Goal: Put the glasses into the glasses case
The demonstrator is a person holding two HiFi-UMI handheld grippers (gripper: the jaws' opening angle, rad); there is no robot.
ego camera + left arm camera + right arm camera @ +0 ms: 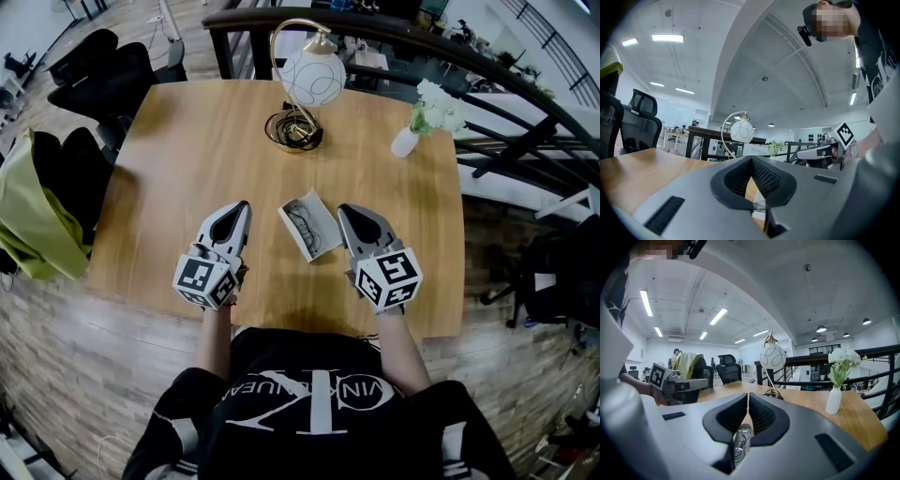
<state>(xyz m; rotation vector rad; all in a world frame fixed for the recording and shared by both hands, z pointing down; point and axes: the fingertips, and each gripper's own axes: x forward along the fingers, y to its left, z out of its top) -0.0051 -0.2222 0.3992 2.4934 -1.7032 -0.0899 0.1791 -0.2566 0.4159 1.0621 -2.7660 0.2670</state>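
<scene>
A pale, open glasses case point(310, 226) lies on the wooden table point(187, 141) with dark thin-framed glasses point(302, 221) resting in it. My left gripper point(244, 206) sits just left of the case, and its jaws are shut with nothing between them. Just right of the case is my right gripper point(344, 210), also shut and empty. In the left gripper view the jaws point(751, 159) meet at the tip, and the right gripper point(825, 149) shows at the right. The right gripper view shows closed jaws point(748, 393) with the glasses point(739, 441) visible below them.
A lamp with a white globe shade point(312, 77) and a coiled cord at its base point(292, 131) stands at the table's far middle. A white vase of flowers point(405, 141) stands far right. Black chairs and a green jacket point(28, 216) are at the left; a dark railing point(487, 75) curves behind.
</scene>
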